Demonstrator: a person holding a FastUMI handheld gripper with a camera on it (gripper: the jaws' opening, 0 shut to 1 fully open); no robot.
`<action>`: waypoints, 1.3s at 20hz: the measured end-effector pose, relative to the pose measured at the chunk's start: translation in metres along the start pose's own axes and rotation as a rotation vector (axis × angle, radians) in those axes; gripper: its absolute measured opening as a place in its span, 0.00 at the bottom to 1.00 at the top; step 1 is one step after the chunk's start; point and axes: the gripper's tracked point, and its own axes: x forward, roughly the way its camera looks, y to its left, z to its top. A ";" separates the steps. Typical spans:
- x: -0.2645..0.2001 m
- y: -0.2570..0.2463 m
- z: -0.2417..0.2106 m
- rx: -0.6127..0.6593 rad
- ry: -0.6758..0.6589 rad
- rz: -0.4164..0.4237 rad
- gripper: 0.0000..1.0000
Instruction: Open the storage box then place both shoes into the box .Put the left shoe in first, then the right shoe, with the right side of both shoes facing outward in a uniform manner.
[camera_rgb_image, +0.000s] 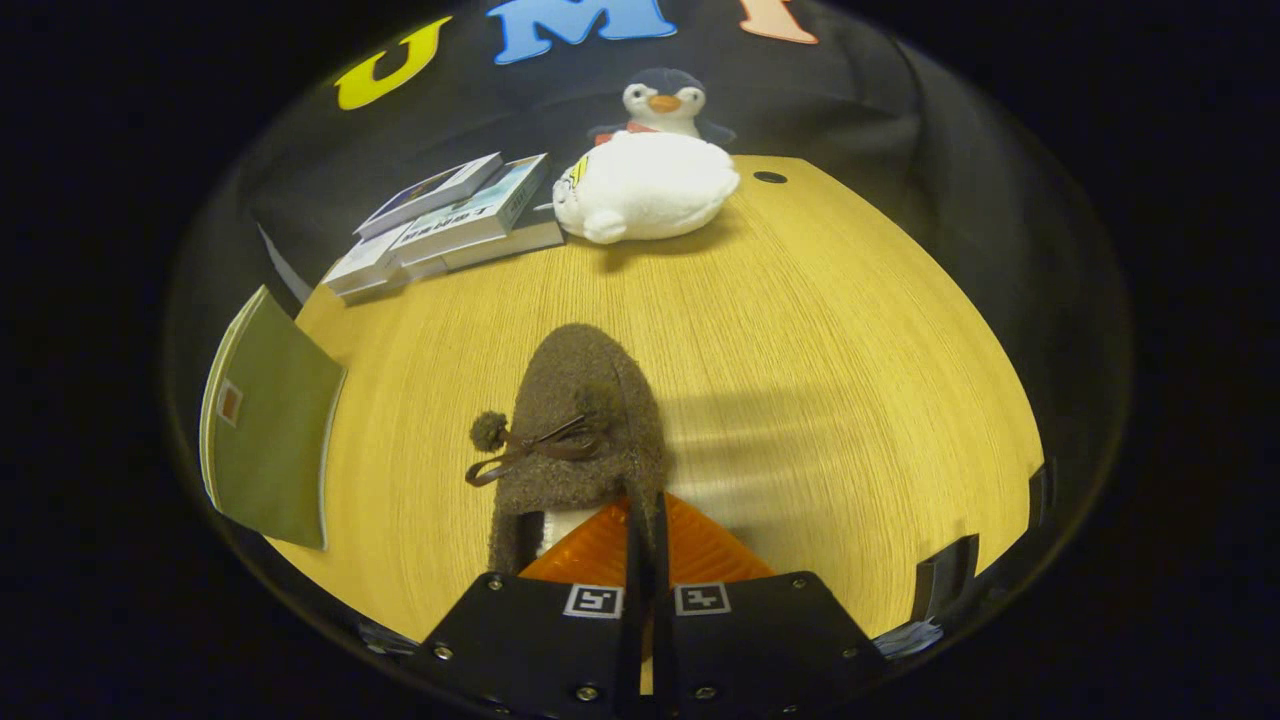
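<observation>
I have the brown fuzzy shoe (585, 430) pinched at its collar between the gripper (648, 560) fingers, which are drawn nearly together on its rim. The shoe hangs just ahead of the fingers above the wooden table (850, 400), its long axis running straight away, toe toward the white plush (645, 185). I judge one shoe mid-transfer; I cannot tell whether the box is open.

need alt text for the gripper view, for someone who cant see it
The gripper has its fingers closed on the edge of a brown fuzzy shoe, holding it over a wooden table. Beyond the shoe lie a white plush toy, a penguin toy and stacked books; a green book sits beside it.
</observation>
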 end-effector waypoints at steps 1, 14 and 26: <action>-0.002 0.003 0.004 0.027 -0.002 0.007 0.05; -0.061 0.076 0.044 0.140 -0.066 0.115 0.05; -0.104 0.184 0.076 0.111 -0.110 0.212 0.04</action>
